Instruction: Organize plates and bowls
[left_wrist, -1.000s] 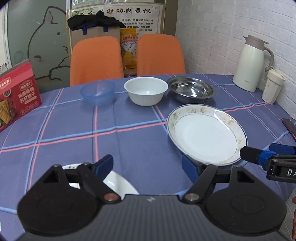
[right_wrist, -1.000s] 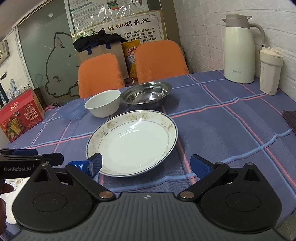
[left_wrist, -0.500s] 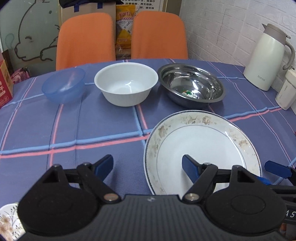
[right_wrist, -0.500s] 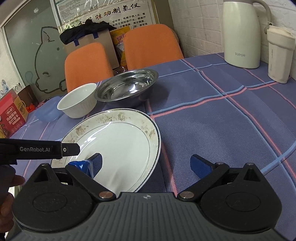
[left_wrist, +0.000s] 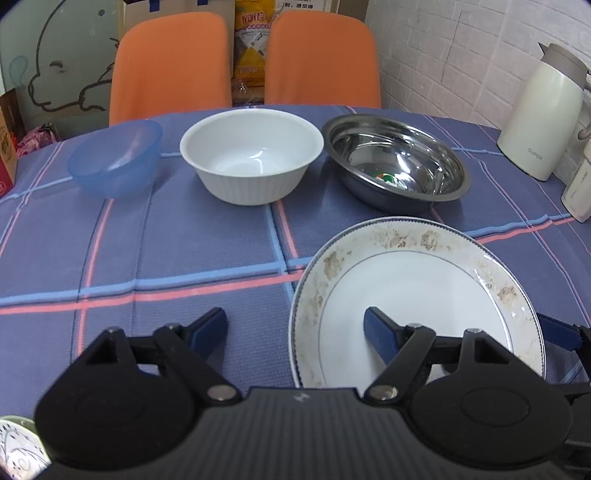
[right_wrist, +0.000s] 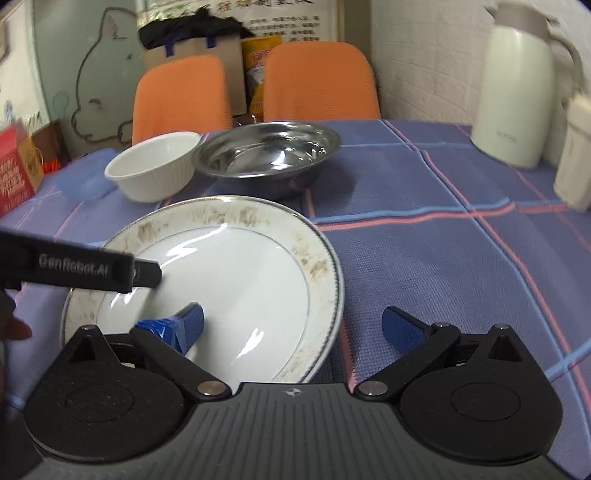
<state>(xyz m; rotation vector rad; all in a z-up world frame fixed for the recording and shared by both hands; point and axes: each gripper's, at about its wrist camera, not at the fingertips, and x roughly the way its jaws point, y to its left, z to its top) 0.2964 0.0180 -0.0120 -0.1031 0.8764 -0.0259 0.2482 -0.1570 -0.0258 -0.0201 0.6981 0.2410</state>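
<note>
Both grippers, left (left_wrist: 295, 328) and right (right_wrist: 291, 325), gape astride the plate (left_wrist: 417, 280). Beyond at 12: blue bowl (left_wrist: 116, 158), white bowl (left_wrist: 251, 155), steel bowl (left_wrist: 395, 158); jug (left_wrist: 543, 110) at 2.

"GenRobot.AI" on left gripper (right_wrist: 79, 267); "SUPOR" on flask (left_wrist: 537, 122)

Both claws gape wide at the bottom of their frames, the left claw (left_wrist: 295, 328) and right claw (right_wrist: 291, 325) level, a fingertip (right_wrist: 16, 328) showing at lower left.
</note>
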